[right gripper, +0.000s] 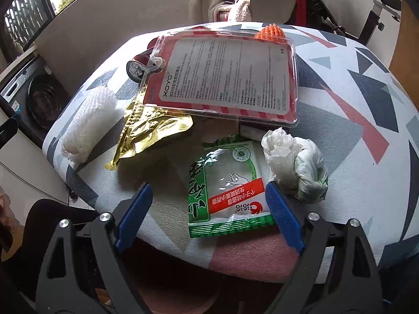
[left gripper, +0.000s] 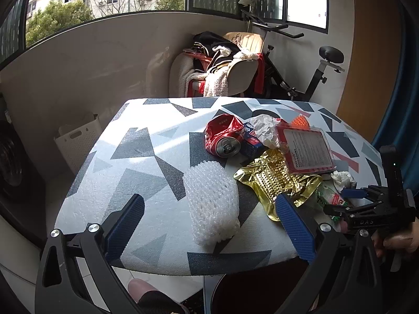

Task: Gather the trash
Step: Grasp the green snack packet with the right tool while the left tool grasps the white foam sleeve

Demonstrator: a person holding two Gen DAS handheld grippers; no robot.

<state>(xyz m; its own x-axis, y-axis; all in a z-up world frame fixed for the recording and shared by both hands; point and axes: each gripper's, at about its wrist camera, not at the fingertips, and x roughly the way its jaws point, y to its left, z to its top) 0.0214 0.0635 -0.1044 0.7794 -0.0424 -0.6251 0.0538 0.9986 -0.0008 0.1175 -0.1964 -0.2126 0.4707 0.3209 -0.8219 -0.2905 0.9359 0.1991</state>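
Trash lies on a patterned table [left gripper: 146,157]. In the left wrist view, a white foam net [left gripper: 212,201] lies between the open fingers of my left gripper [left gripper: 209,225]; beyond are a crushed red can [left gripper: 224,137], gold foil wrapper [left gripper: 277,180], red-backed clear plastic package [left gripper: 306,149] and crumpled paper [left gripper: 264,129]. My right gripper [left gripper: 358,196] shows at the right edge. In the right wrist view, my right gripper [right gripper: 209,204] is open around a green and white snack packet [right gripper: 227,191]. A crumpled white plastic bag [right gripper: 296,162] lies beside its right finger.
A white perforated basket [left gripper: 78,141] stands on the floor left of the table. A chair piled with clothes [left gripper: 222,65] and an exercise bike [left gripper: 309,73] stand behind it. A washing machine [right gripper: 39,96] is at the left. A dark bin rim [left gripper: 251,293] shows below the table's front edge.
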